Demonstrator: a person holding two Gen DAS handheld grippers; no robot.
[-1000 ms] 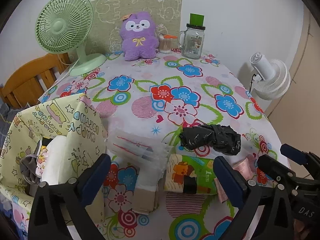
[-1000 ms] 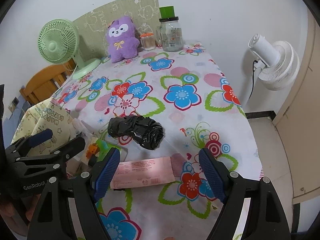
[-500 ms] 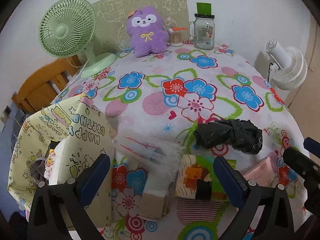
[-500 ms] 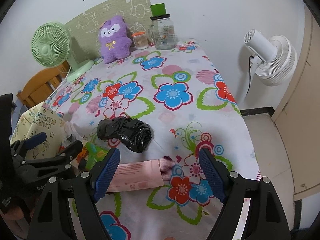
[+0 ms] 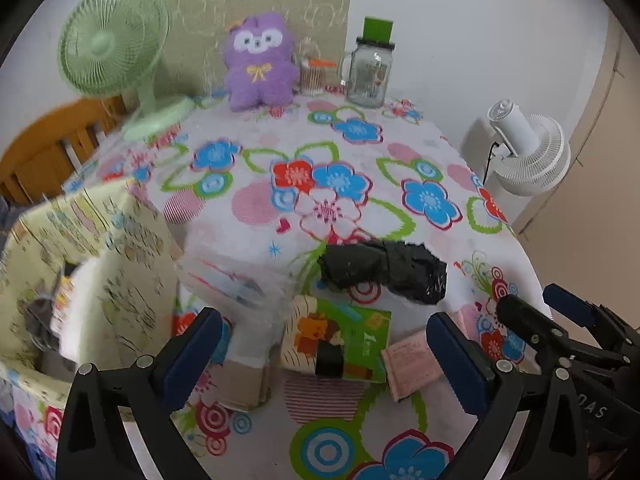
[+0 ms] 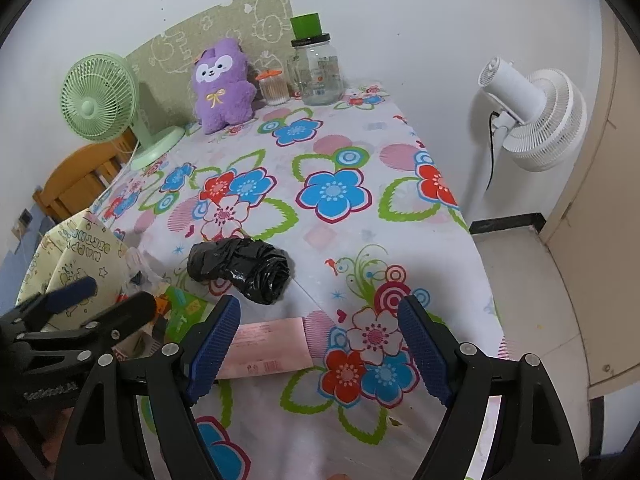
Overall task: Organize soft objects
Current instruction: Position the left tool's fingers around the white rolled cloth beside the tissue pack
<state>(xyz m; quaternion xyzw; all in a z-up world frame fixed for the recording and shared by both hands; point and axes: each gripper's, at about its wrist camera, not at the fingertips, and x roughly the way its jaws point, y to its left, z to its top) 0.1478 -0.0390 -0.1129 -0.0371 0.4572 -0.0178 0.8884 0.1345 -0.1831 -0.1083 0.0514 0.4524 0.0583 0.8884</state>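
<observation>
A rolled black plastic bag [image 5: 384,270] [image 6: 240,270] lies on the flowered tablecloth. In front of it lie a green picture packet [image 5: 340,344] [image 6: 182,314], a pink packet [image 5: 412,362] [image 6: 266,348] and a clear plastic pack [image 5: 236,288]. A yellow patterned fabric bin [image 5: 80,272] [image 6: 76,252] at the left holds soft items. My left gripper [image 5: 320,356] is open and empty above the green packet. My right gripper [image 6: 320,348] is open and empty over the pink packet. Each gripper shows in the other's view.
At the table's far end stand a green desk fan [image 5: 116,64], a purple plush toy [image 5: 258,64] [image 6: 222,84], a small jar [image 6: 274,88] and a glass mug jar [image 5: 370,70] [image 6: 318,68]. A white floor fan [image 6: 532,120] stands right of the table. A wooden chair [image 5: 44,148] is at the left.
Both grippers have shifted slightly over the near end of the table and stay open. The left view is blurred by motion. Nothing has been picked up.
</observation>
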